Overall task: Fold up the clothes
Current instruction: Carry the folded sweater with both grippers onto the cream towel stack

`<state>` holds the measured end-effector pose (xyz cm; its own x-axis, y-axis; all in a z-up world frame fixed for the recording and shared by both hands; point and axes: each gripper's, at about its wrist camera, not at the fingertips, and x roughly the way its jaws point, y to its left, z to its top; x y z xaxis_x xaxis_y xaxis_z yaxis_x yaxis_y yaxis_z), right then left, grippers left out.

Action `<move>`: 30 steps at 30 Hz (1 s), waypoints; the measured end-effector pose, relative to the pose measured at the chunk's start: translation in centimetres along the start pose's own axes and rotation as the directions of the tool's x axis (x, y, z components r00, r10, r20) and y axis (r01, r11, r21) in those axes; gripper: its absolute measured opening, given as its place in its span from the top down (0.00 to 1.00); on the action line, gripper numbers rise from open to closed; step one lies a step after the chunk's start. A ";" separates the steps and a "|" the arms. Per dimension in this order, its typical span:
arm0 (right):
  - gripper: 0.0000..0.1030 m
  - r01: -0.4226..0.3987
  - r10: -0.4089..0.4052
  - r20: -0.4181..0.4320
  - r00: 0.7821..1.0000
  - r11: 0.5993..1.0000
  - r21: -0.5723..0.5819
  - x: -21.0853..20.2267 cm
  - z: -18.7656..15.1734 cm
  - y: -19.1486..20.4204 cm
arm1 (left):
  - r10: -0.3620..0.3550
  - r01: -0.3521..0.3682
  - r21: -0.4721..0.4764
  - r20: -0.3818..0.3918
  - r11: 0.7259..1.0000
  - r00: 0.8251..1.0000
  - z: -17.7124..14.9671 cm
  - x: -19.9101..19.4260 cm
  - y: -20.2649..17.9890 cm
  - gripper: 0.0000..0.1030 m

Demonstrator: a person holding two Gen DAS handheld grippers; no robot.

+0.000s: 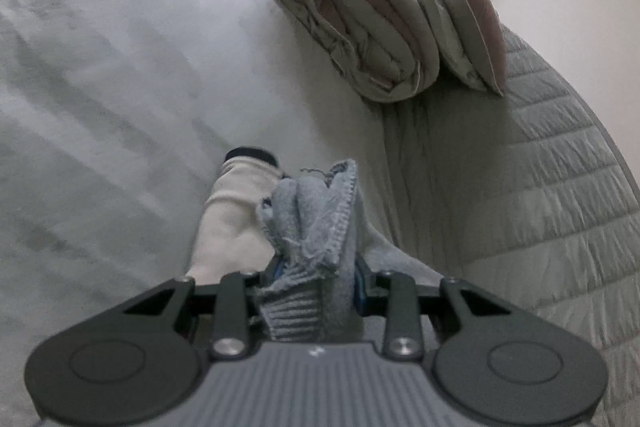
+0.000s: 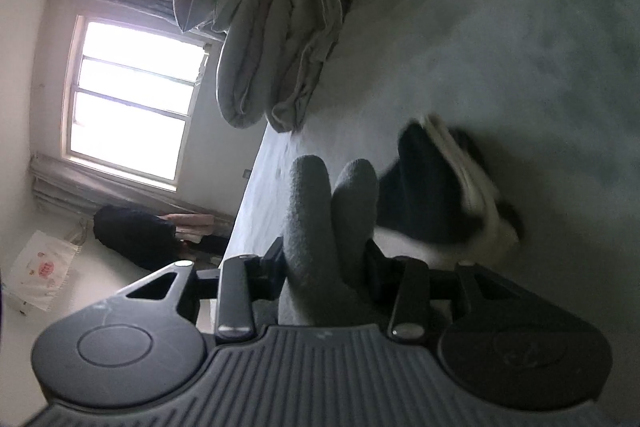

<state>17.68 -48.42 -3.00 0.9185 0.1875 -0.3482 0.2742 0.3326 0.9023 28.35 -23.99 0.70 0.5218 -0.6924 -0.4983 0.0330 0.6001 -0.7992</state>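
Bed (image 1: 120, 75): pale grey sheet, landmark.
Duvet (image 1: 360, 19): folded, at bed's head, pillow (image 1: 464, 11) beside it.
Window (image 2: 132, 103): beyond bed's edge.
Left hand-held gripper (image 1: 316, 267): clamped on blue knit garment (image 1: 316, 211), above bed.
Right hand-held gripper (image 2: 328, 259): clamped on grey fabric (image 2: 320, 227).

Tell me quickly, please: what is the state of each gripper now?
Left gripper: closed on the ribbed cuffs of the grey-blue socks.
Right gripper: closed on the toe ends of grey socks.
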 end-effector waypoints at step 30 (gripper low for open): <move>0.55 0.296 -0.124 0.331 0.935 0.787 -0.541 4.6 0.9 1.4 | 0.001 -0.087 0.336 0.250 0.938 0.968 0.8 4.0 -1.9 0.70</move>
<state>22.51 -47.87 -3.07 0.9196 -0.1719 -0.3532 0.3333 0.8172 0.4701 31.02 -27.57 0.52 0.7184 -0.5698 -0.3990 0.2717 0.7579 -0.5931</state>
